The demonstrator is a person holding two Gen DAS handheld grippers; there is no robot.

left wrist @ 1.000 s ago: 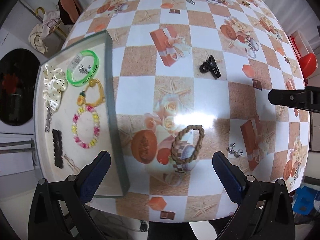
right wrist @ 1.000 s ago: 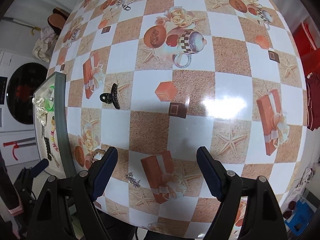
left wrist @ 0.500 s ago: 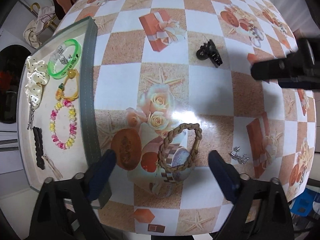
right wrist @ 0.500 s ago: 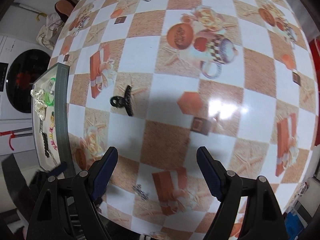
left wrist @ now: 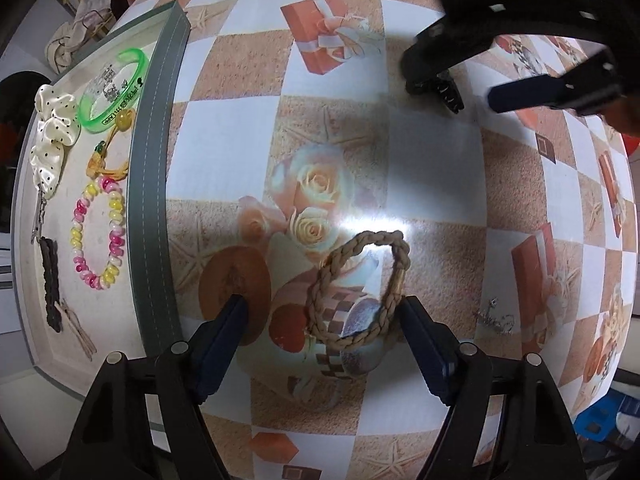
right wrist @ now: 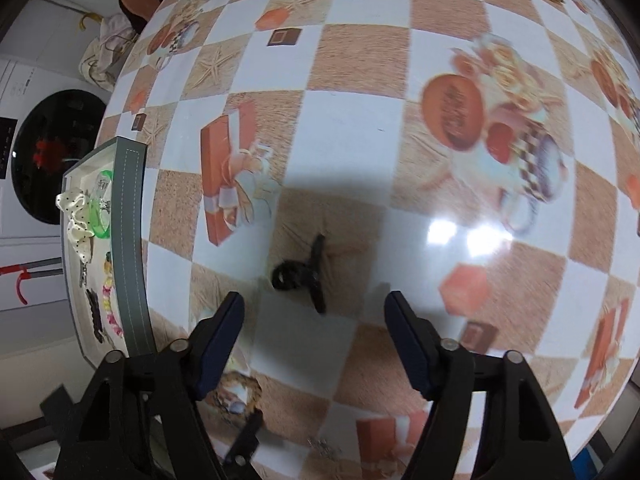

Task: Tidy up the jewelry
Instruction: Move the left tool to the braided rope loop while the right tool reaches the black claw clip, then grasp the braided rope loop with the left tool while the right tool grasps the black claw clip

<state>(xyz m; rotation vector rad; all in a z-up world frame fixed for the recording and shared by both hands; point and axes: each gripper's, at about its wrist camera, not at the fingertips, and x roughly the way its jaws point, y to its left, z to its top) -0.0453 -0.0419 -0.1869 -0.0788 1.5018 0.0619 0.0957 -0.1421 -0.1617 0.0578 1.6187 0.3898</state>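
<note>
Both hands have come down toward the tabletop [left wrist: 432, 168] in the last second, and both pairs of fingers have just been narrowing, so two pickups look close.

Nearest in the left wrist view, the left gripper [left wrist: 322, 330] straddles the braided rope bracelet [left wrist: 360, 288], which lies flat between its fingers. The 3 o'clock finger [left wrist: 424, 344] is at or almost at the braid; the 9 o'clock finger stands clear, so the grip is not yet clenched.

Farther off, toward 1 o'clock in that view, the right gripper [right wrist: 314, 322] now hangs over the black hair claw [right wrist: 304, 276]. In its own view the claw lies just ahead of the fingers, still released and touching nothing.

The tray [left wrist: 154, 208] at 9 o'clock already holds the green bangle [left wrist: 112, 92] and the beaded bracelet [left wrist: 98, 232].
</note>
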